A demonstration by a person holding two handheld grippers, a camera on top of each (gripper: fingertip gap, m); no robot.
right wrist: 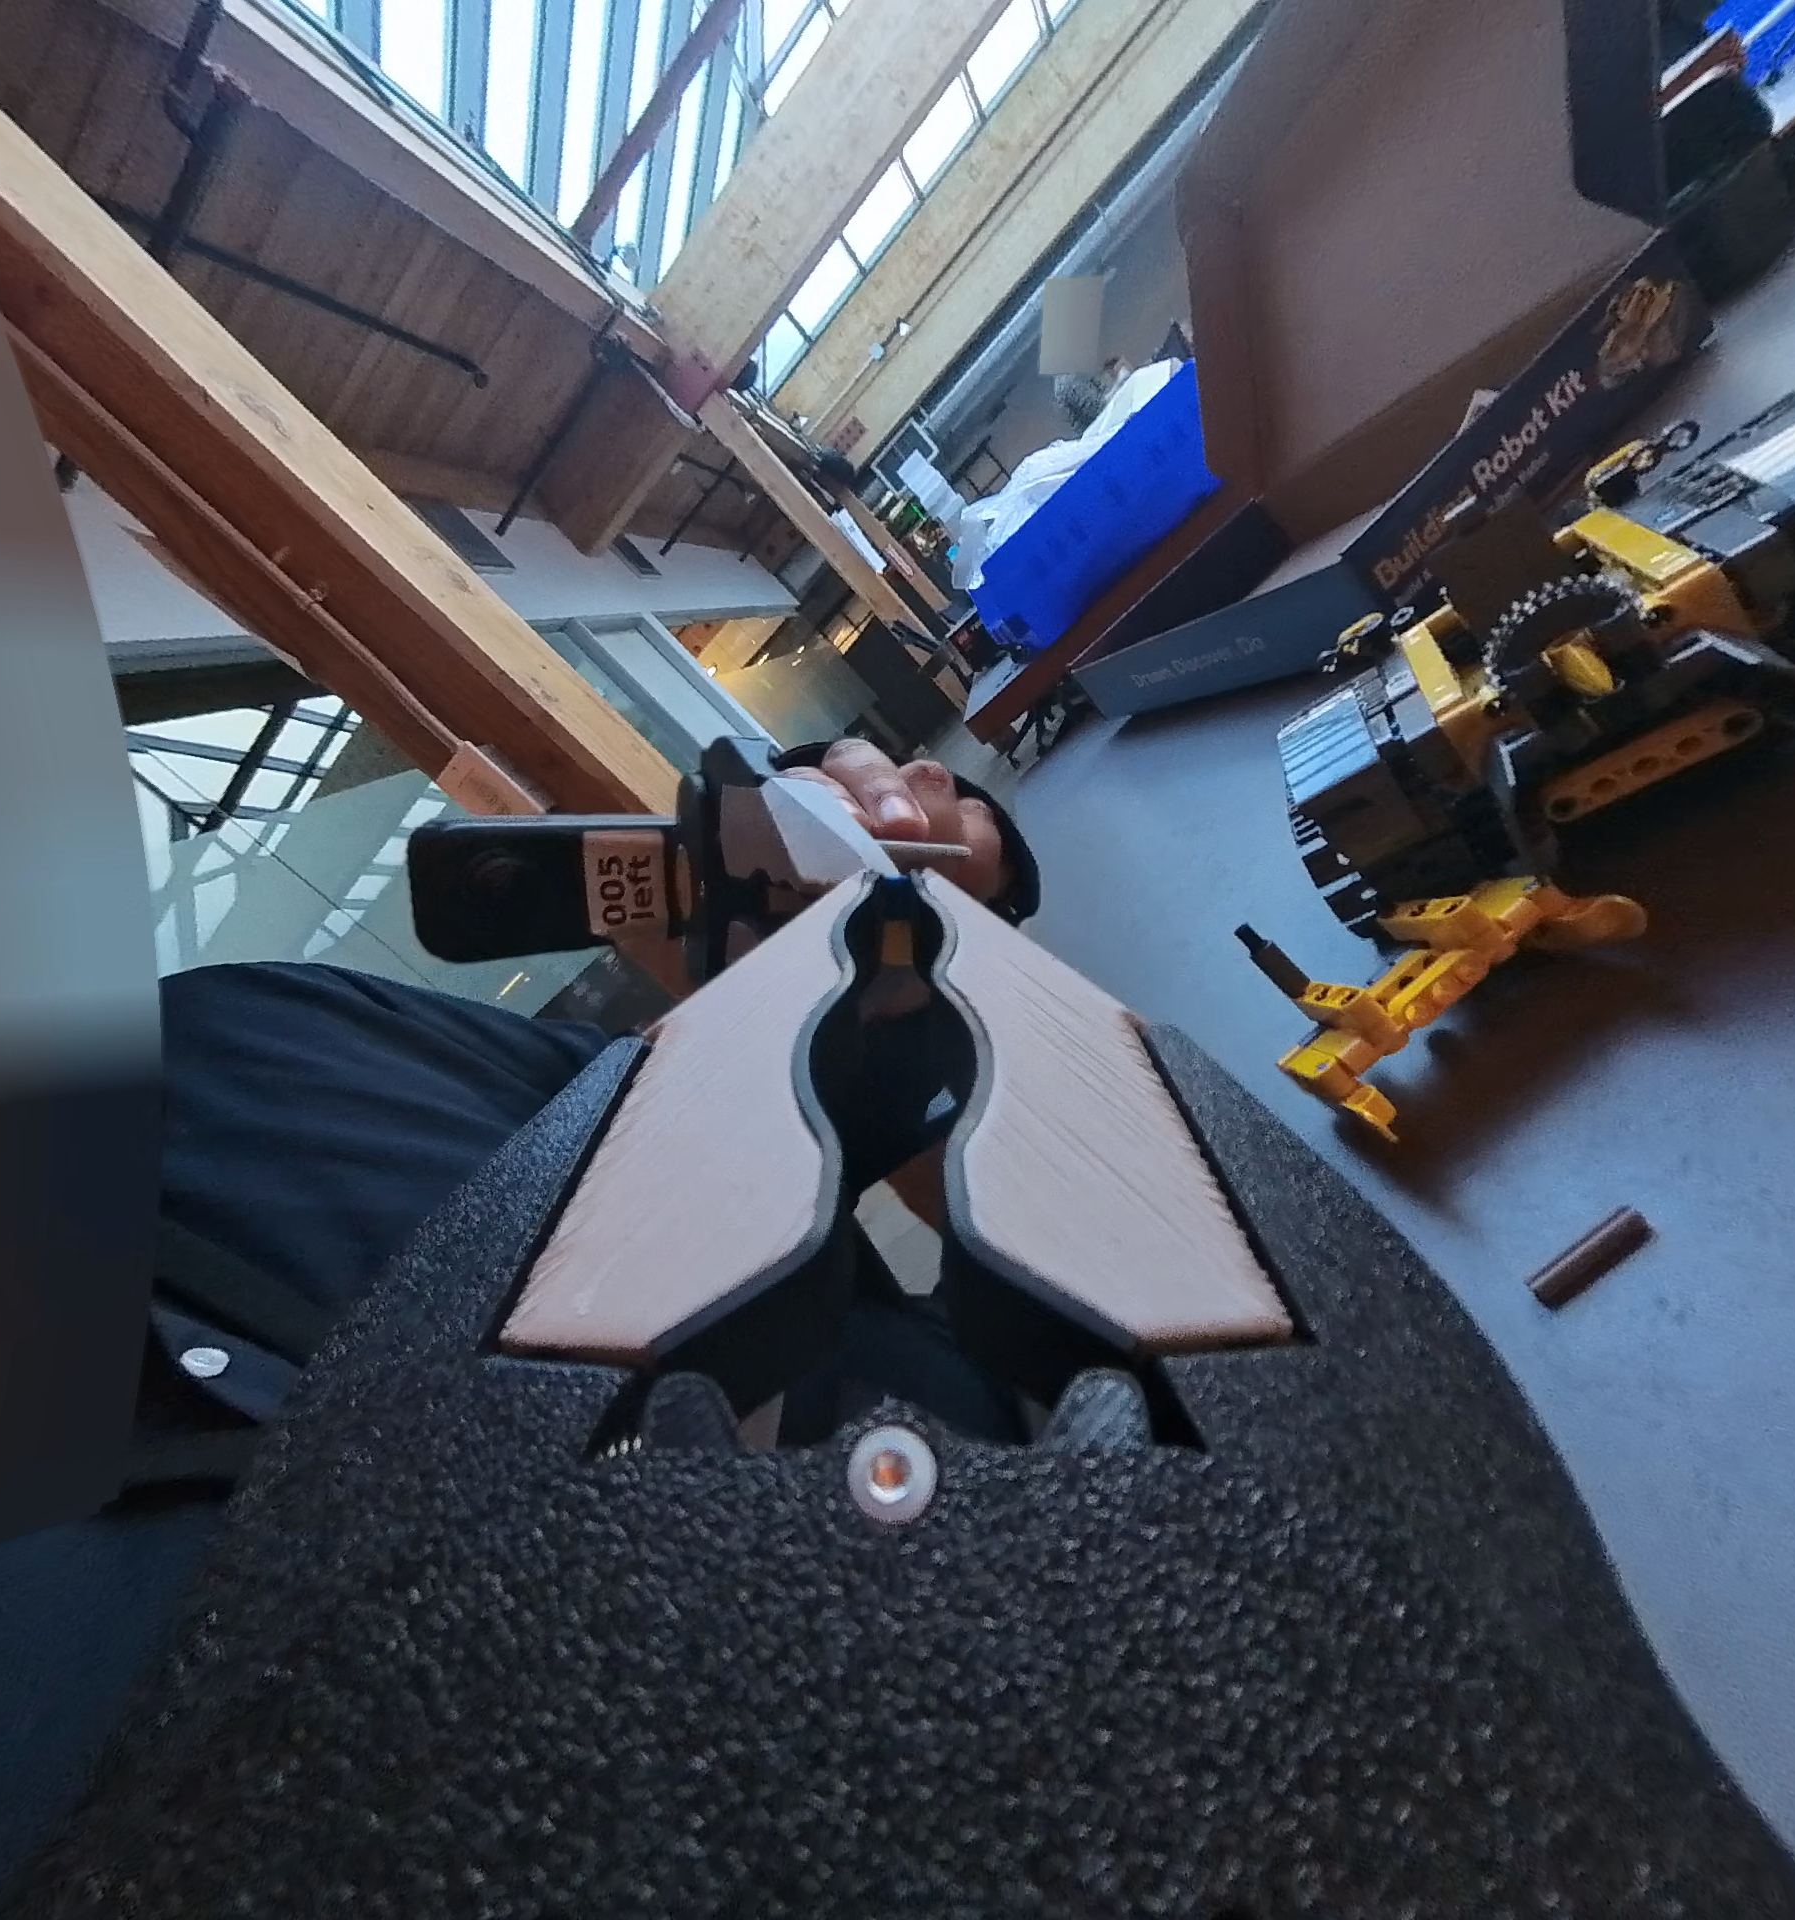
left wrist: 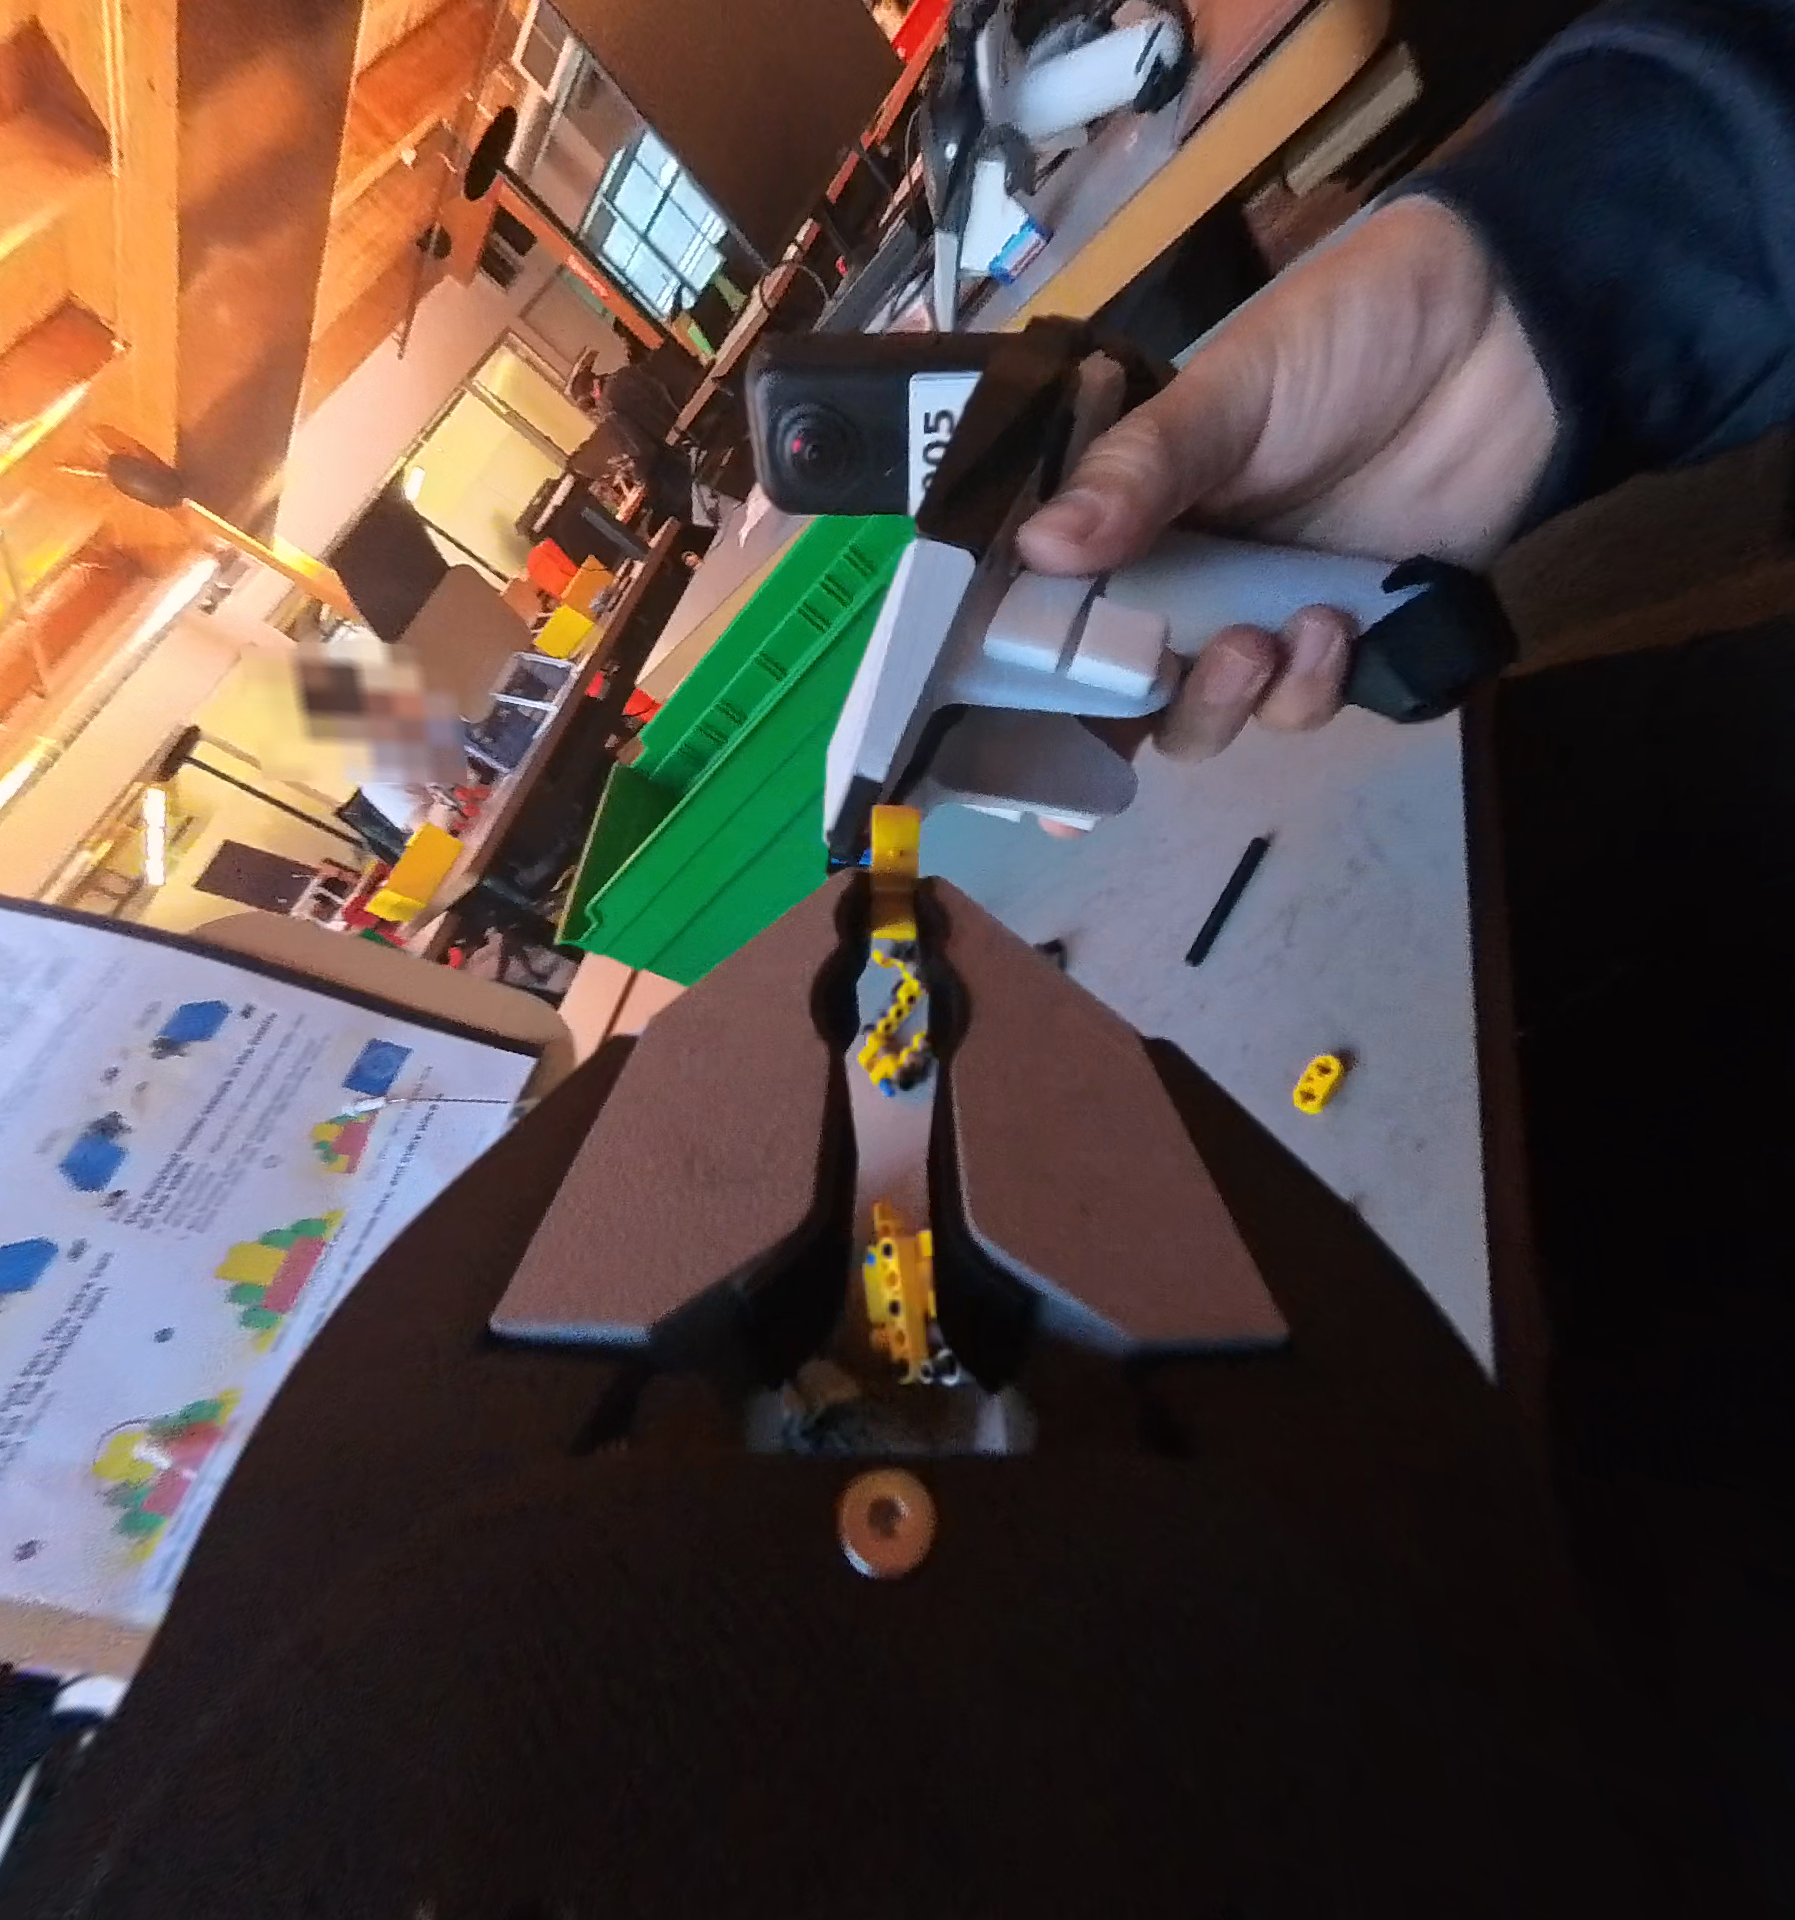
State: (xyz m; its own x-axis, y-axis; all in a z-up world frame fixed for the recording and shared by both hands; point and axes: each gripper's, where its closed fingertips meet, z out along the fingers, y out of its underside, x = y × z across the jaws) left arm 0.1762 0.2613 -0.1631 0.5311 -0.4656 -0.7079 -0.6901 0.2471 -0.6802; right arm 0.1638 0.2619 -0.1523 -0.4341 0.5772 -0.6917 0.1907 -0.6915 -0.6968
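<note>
Two grippers on one tiny part. Left wrist view: left gripper [left wrist: 891, 896] pinched shut on a small yellow piece [left wrist: 893, 844], up off the table [left wrist: 1340, 883], right gripper [left wrist: 853, 831] nipping its far end; black axle [left wrist: 1228, 900] loose nearby. Right wrist view: right gripper [right wrist: 888, 883] squeezed together on the small yellow piece [right wrist: 893, 935], barely visible; yellow-black model [right wrist: 1558, 707] well apart. Probably light, stiff, slick plastic, so best held by the flat sides.
</note>
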